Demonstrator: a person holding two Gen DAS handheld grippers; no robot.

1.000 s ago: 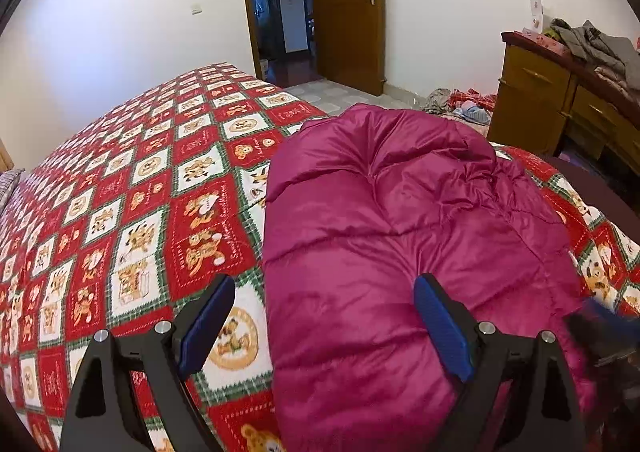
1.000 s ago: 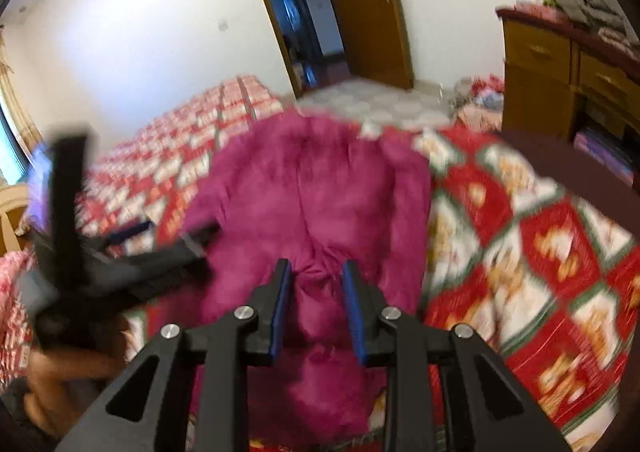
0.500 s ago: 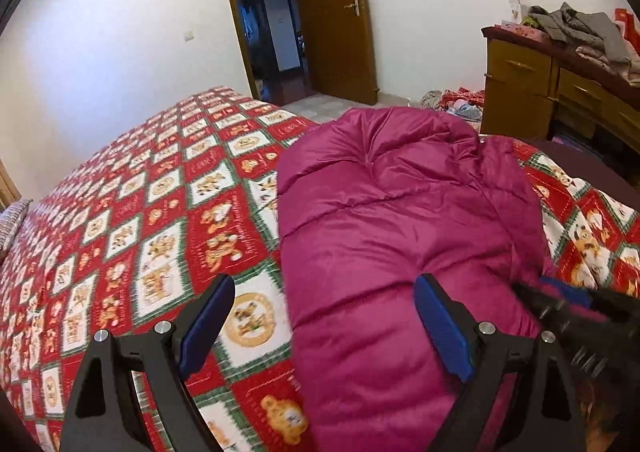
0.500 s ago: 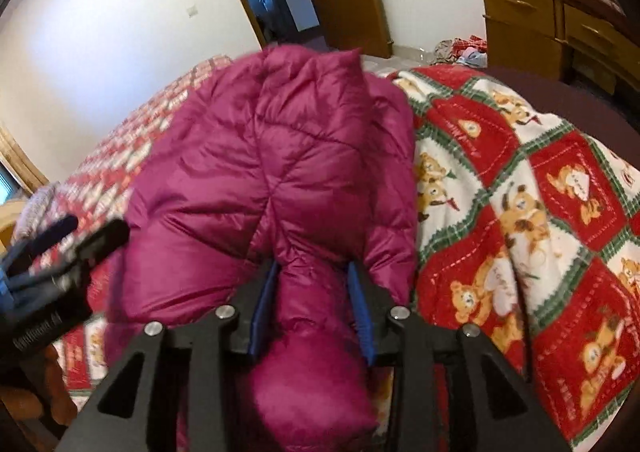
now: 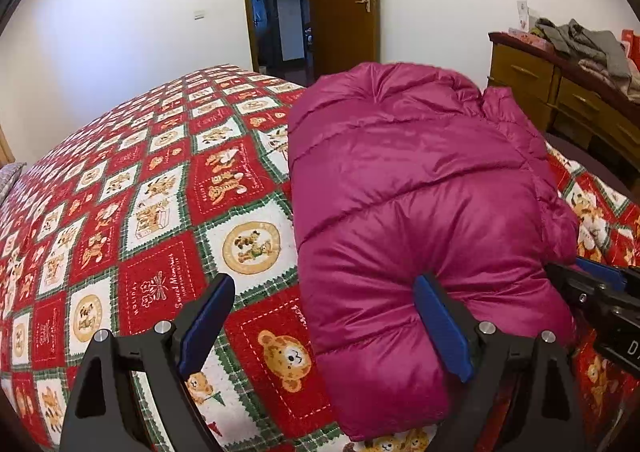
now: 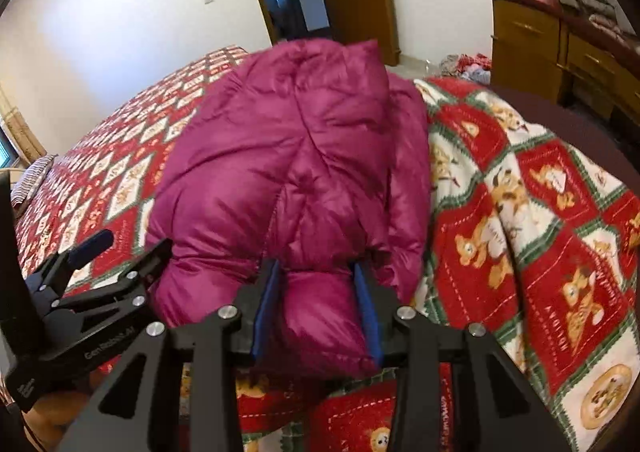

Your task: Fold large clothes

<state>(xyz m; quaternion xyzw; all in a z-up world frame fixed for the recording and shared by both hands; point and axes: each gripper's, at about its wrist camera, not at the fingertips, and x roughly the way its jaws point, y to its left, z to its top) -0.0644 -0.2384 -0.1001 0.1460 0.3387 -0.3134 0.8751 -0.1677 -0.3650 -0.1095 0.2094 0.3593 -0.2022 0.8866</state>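
I'm looking at a magenta down jacket [image 5: 416, 188], shiny and slick, its quilted channels puffed into soft ridges, folded into a thick, rounded bundle that lies on the near right part of the bed. Under it is a fleecy bedspread [image 5: 160, 220] printed in red, white and green squares with teddy bears and round medallions. My right gripper [image 6: 318, 308] comes in low from the near edge and its blue-padded fingers [image 6: 267, 304] are pinched on a bulging lobe of the jacket's near hem, the fabric swelling out between and below them. My left gripper [image 5: 324, 322] sits to the left of it with its jaws spread wide: the right pad presses a dent into the jacket's near edge while the left finger [image 5: 208, 316] hangs over bare bedspread, so it clasps nothing. In the right wrist view the left gripper [image 6: 120, 252] shows at the near left, angled toward the bundle. Far behind, a brown wooden door [image 5: 344, 0] stands beside a dark doorway, and a wooden dresser [image 5: 560, 96] at the far right carries a heap of grey clothes [image 5: 584, 44].
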